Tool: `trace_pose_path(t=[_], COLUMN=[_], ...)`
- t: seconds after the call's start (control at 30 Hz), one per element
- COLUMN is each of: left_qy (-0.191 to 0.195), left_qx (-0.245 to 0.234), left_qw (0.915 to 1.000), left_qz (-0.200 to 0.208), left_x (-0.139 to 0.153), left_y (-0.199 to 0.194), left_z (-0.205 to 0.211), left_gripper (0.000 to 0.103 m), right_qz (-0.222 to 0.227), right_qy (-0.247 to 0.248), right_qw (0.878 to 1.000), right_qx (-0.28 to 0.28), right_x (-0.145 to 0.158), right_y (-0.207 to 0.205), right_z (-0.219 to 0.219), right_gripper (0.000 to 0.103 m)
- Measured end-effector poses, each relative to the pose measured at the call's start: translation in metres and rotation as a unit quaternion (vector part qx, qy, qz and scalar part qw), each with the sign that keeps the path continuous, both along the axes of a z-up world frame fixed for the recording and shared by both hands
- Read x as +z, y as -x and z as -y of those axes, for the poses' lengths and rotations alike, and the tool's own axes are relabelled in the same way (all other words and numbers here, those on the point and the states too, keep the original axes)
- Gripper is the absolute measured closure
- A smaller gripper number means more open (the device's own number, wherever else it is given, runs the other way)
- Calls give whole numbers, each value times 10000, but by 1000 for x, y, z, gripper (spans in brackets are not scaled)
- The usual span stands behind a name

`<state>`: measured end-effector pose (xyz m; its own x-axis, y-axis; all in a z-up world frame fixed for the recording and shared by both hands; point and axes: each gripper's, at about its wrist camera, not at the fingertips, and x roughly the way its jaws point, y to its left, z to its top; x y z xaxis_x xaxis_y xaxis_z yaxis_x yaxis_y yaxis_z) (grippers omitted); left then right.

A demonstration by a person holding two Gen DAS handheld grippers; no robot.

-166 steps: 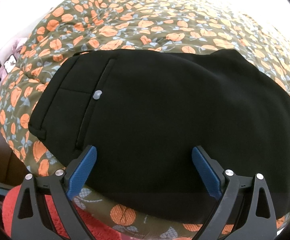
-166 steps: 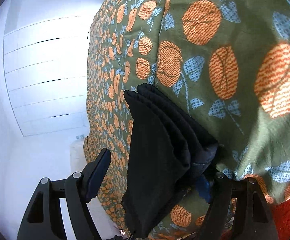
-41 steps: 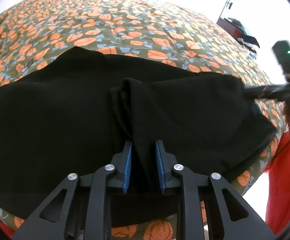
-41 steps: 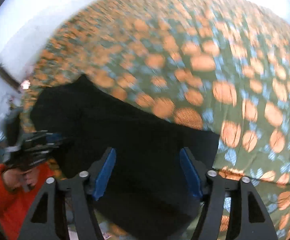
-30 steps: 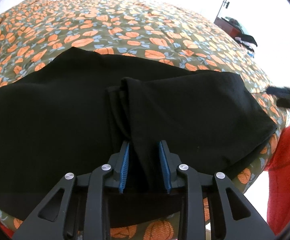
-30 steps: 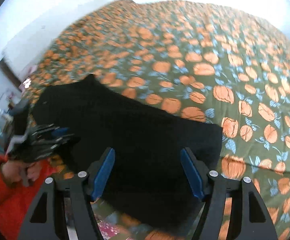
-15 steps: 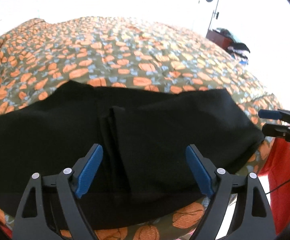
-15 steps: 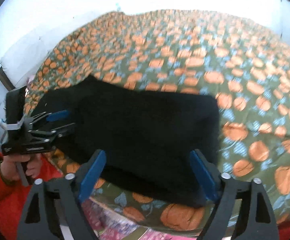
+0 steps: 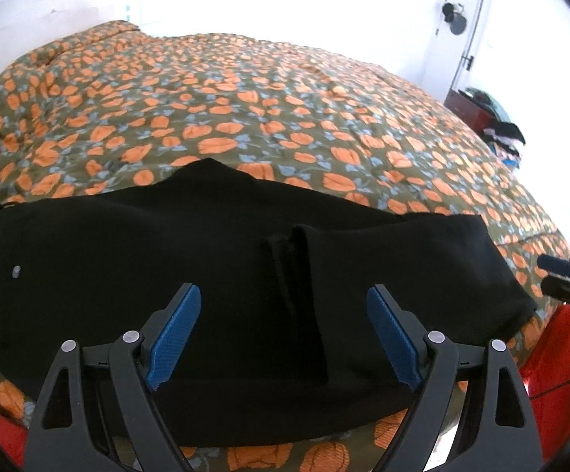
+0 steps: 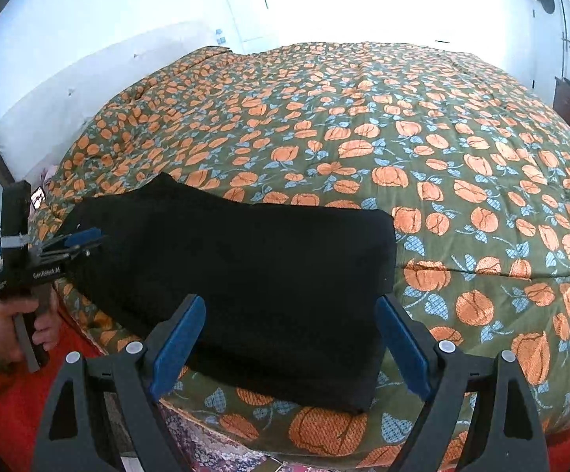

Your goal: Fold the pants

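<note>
The black pants (image 9: 127,255) lie folded across the near edge of the bed, and the leg hems (image 9: 289,244) rest on top near the middle. A small button (image 9: 16,271) shows at their left end. My left gripper (image 9: 283,295) hovers open just above the pants' near edge, nothing between its blue pads. My right gripper (image 10: 291,303) also stands open, above the folded right end of the pants (image 10: 245,267), and holds nothing. In the right wrist view the left gripper (image 10: 76,240) shows at the pants' left end. The left wrist view catches the right gripper (image 9: 560,275) at its right edge.
A green bedspread with orange pumpkins (image 10: 403,137) covers the whole bed. A white pillow (image 10: 68,98) lies at the head. A dark red dresser with clothes (image 9: 482,114) stands by the door. The person's red sleeve (image 10: 9,393) shows at the bed's near edge.
The left jaws opened and let go of the fold of pants they had pinched, then drew back and up. The right jaws widened a little and pulled back. The pants now lie flat.
</note>
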<state>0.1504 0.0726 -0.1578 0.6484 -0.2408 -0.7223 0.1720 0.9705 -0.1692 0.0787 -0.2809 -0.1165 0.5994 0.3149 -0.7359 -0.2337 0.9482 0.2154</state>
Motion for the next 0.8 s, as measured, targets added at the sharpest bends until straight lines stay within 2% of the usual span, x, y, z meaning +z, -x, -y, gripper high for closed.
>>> trace_pose_path(t=[0.23, 0.37, 0.47, 0.53, 0.57, 0.63, 0.67, 0.73, 0.77, 0.8], left_qy=[-64, -81, 176, 629, 914, 1534, 1940, 2423, 2649, 2759], left_qx=[192, 475, 882, 1377, 1697, 2549, 3071, 3701, 4024, 4194], left_qw=[9998, 9988, 9959, 9885, 9812, 9546, 9314, 8966, 8762, 8648], left_qz=[-40, -71, -20, 47, 90, 180, 227, 225, 167, 98], left_x=[-1, -2, 3, 6, 6, 4, 0, -11, -19, -25], left_y=[1, 0, 3, 7, 10, 25, 37, 55, 64, 69], left_z=[-11, -29, -57, -93, -114, -163, -192, -227, -245, -256], left_gripper=[15, 15, 15, 15, 15, 15, 15, 16, 15, 15], right_qz=[101, 44, 49, 30, 2, -38, -62, -92, -97, -100], right_qy=[37, -18, -67, -78, -84, -112, -142, -199, -217, -226], right_qw=[9999, 10000, 10000, 9999, 9999, 9999, 9999, 9997, 9997, 9996], right_qx=[75, 48, 40, 57, 62, 69, 72, 91, 106, 122], right_x=[3, 3, 4, 3, 2, -1, -2, -3, -4, -4], right_y=[3, 2, 1, 1, 0, -1, -2, -3, -3, -4], right_z=[-3, -3, -2, -2, -2, -2, -2, -3, -3, -4], right_gripper=[15, 15, 15, 15, 15, 15, 15, 15, 15, 15])
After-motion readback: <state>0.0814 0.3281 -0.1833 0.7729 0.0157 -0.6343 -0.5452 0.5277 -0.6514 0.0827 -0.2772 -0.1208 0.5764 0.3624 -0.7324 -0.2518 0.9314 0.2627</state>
